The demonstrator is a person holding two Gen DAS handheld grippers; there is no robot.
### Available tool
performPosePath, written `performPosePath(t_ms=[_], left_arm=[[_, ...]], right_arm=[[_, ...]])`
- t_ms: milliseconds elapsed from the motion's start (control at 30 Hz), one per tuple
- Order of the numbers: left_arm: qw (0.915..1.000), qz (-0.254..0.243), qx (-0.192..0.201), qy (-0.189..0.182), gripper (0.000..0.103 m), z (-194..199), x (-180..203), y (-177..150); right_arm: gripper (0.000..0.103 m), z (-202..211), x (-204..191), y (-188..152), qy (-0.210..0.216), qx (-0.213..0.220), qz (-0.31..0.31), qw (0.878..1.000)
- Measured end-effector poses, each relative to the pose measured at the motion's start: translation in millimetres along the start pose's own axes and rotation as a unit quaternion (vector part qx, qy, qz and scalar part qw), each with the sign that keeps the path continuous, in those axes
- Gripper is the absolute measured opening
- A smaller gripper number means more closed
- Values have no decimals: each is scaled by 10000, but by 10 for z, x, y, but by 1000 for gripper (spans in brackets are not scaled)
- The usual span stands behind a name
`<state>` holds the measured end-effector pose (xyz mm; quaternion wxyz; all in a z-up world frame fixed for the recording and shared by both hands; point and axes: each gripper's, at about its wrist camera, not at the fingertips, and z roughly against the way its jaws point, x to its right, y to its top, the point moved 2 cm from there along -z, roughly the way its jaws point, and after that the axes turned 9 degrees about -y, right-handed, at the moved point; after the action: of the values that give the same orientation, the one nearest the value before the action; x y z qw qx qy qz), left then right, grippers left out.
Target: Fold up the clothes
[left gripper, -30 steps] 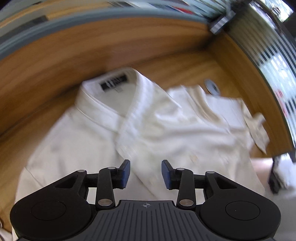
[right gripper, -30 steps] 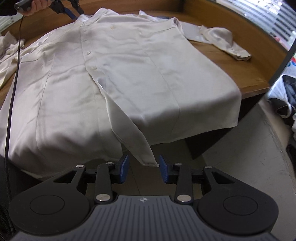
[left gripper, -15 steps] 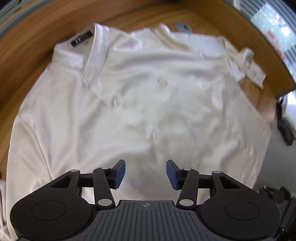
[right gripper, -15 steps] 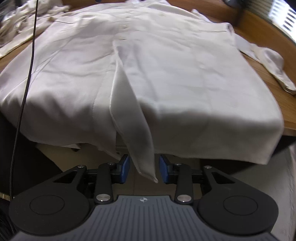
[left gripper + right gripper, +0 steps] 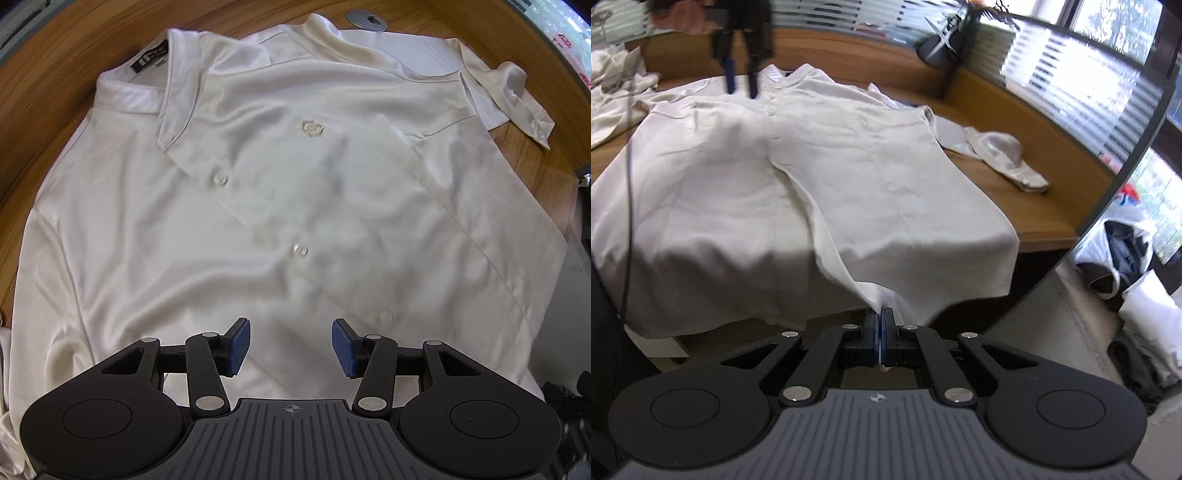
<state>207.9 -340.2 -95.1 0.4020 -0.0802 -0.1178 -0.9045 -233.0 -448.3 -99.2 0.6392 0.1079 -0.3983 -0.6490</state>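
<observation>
Right at my right claw (image 5: 881,334), the blue pads are pinched tight on the bottom corner of the white shirt (image 5: 820,177), down where the front placket hangs off the near edge of the wooden desk (image 5: 1027,206). So that one's got a proper grip, cloth squeezed flat between the pads with a little tip poking out below.

Further up, the shirt lies face up and buttoned across most of the desk, hem draped over the near edge, collar toward the far side. One sleeve (image 5: 1001,155) is crumpled on the wood off to the right side of the shirt.

My left claw (image 5: 290,349) hangs over the chest area, pointing straight down, pads about half apart with nothing between them, just hovering above the fabric near the button line (image 5: 299,250). You can see it from the right camera too, up by the collar (image 5: 740,79).

Past that there's a small embroidered logo (image 5: 312,129), the black neck label (image 5: 149,59), and a round metal grommet (image 5: 366,24) set in the desk just beyond the shirt.
</observation>
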Motion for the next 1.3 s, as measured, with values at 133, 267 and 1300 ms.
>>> performPosePath(t_ms=[133,267,1300], left_arm=[[9999,-118,86,-5,52,-29,7,35],[9997,-201,168,-24,52,-15,-59,-25],[9282,3091,1657,1246,61,911,-1555,-2693]], right_arm=[[2,2,-354,-53,-304,-126,329,9989],[8,-178,-569,-180,-69,-544,344,9979],[48,-557,630,1298,1952,-856,-1196,9697]])
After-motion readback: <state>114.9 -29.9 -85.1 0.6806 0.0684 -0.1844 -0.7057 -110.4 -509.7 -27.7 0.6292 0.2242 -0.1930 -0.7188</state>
